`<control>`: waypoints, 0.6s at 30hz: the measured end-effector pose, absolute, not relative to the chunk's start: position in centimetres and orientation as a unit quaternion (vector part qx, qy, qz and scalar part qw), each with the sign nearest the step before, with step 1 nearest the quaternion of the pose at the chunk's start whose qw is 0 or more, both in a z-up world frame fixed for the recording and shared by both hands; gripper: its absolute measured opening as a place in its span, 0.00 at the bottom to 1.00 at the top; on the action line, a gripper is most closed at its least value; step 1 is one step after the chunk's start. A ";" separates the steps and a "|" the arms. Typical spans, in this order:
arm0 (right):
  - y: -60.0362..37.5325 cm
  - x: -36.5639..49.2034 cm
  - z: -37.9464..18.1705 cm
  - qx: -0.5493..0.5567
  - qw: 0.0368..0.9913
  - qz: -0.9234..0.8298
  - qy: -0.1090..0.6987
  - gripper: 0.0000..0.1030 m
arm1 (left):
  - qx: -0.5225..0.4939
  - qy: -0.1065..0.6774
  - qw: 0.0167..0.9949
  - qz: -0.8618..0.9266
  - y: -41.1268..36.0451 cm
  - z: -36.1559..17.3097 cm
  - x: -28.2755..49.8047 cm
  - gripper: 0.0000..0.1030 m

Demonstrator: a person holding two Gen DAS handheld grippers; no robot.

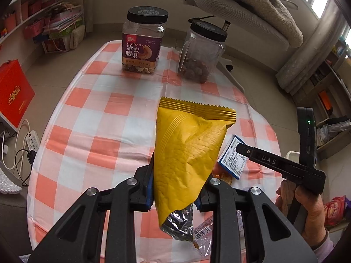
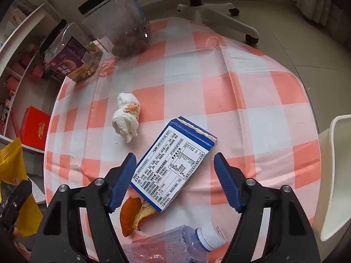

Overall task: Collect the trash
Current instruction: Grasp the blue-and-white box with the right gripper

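Trash lies scattered over the checked table (image 2: 241, 92). The left gripper (image 1: 174, 188) is clamped on a yellow snack bag (image 1: 188, 149), lifted clear of the cloth, its torn foil mouth hanging down at 6 o'clock. The right gripper (image 2: 173, 182) stands wide, holding nothing, poised above a blue-and-white carton (image 2: 173, 164) that lies flat, label side up.

Other items noted in the right wrist view:
- an orange peel (image 2: 131, 214) at 7 o'clock of the carton, touching or tucked under its lower corner; which, I cannot tell;
- a crumpled tissue (image 2: 127, 118) at 10 o'clock, apart from the carton;
- a clear plastic bottle (image 2: 175, 245) on its side at 6 o'clock, near the peel;
- two black-lidded jars, a labelled nut jar (image 1: 141, 43) and a plain jar (image 1: 200, 54), at 12 o'clock on the far side of the table. Both hold food and are judged not to be trash.

Assessment: the step in hand appears to be the pickup of the carton. It sits askew between the open fingers, its left edge close to the left pad. Recommended practice: turn the gripper so the pads face the carton's long edges, lower until the tips meet the cloth, then close firmly. A flat carton may slide or buckle if squeezed at a corner. Keep the peel out of the grip. Hold the bag steady so no crumbs fall from its open end.
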State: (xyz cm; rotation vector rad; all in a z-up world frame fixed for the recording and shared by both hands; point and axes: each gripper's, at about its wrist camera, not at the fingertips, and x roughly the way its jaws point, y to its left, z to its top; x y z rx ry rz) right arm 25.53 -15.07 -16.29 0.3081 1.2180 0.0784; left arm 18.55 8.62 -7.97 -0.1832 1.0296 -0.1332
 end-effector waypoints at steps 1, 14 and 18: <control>-14.8 25.6 -16.6 0.144 0.804 0.030 0.576 0.74 | -0.084 0.491 0.865 -0.062 8.7 -8.0 18.5 0.27; -10.5 26.9 -19.5 0.089 0.804 -0.003 0.589 0.66 | -0.086 0.503 0.859 -0.047 9.7 -9.1 19.1 0.27; -11.4 26.9 -18.9 0.094 0.805 0.018 0.586 0.52 | -0.086 0.505 0.858 -0.039 10.0 -9.5 19.2 0.27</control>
